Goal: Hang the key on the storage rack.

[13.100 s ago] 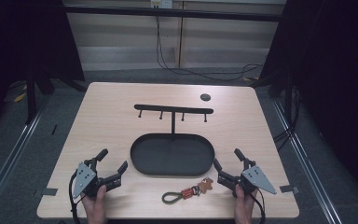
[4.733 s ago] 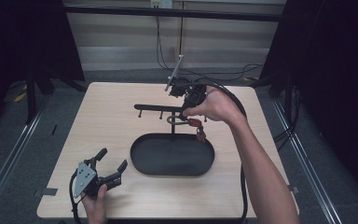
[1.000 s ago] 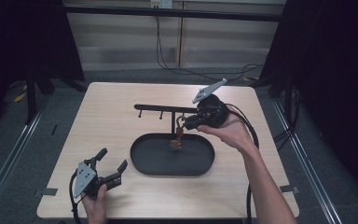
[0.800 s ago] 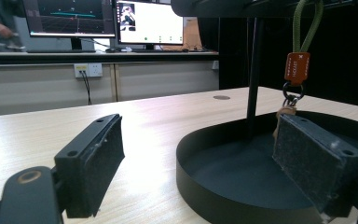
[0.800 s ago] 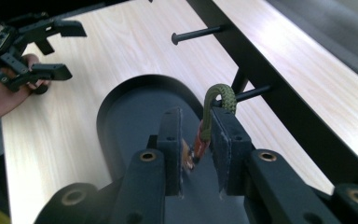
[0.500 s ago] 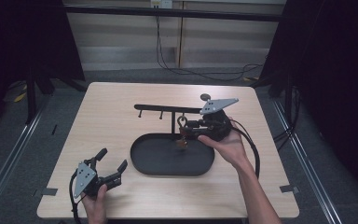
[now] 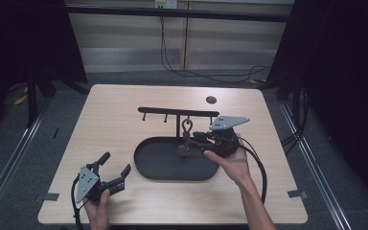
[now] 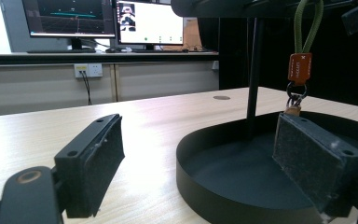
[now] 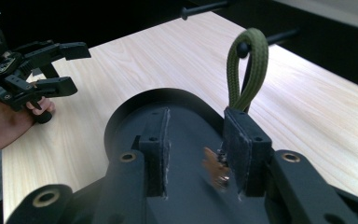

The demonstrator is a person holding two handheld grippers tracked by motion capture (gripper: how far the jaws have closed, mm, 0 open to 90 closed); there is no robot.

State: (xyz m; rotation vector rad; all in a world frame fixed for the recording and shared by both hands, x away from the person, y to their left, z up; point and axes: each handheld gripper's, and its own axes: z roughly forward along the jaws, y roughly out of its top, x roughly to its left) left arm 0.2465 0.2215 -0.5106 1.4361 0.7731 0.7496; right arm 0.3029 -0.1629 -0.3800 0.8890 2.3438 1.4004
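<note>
Your left gripper sits idle and spread wide at the near-left table edge, well apart from the keychain, which hangs vertical by its green loop from the rack over the tray, just off your right gripper, its jaws parted and empty.

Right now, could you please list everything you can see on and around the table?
Table: one, light wood, centre.
Tray: one, black oval, mid-table.
Hook rack: one, black bar on a post, rising from the tray.
Keychain: one, olive loop with orange tag, hanging on a rack peg.
Disc: one, dark, table's far side.
Monitors: two, lit, on a background counter.
Left gripper: black, open, near edge.
Right gripper: black, open, beside the keychain.
</note>
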